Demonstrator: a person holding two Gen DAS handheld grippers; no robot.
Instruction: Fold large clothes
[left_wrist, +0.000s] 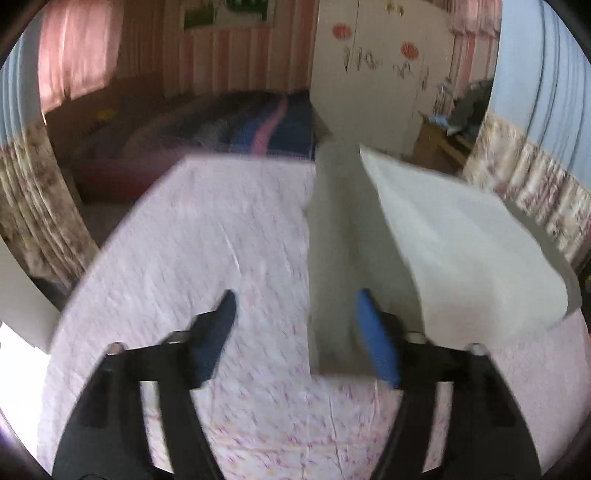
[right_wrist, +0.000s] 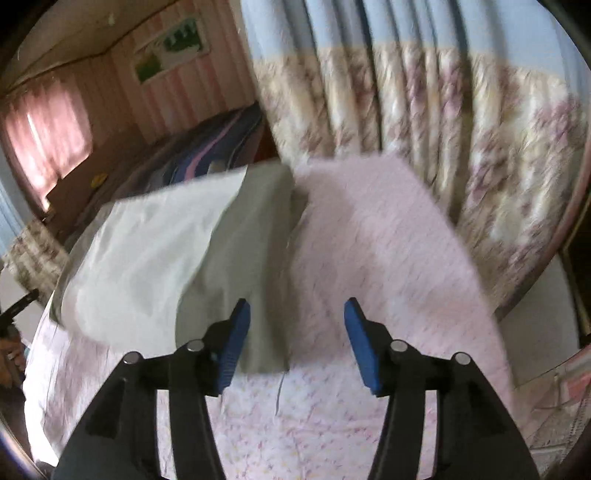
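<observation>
The left gripper (left_wrist: 295, 325) stands released, nothing between its blue-padded fingers (left_wrist: 376, 339); the right gripper (right_wrist: 295, 336) likewise gapes with nothing held. Just ahead, between the two, the pale grey-white cloth garment (left_wrist: 436, 236) lies part-folded on the pink speckled bedsheet (left_wrist: 207, 236), one flap puffed up (not flat). Left loose, that flap could spring back or settle crooked, spoiling the fold. No readable writing or brand shows anywhere; everything is blurred.
</observation>
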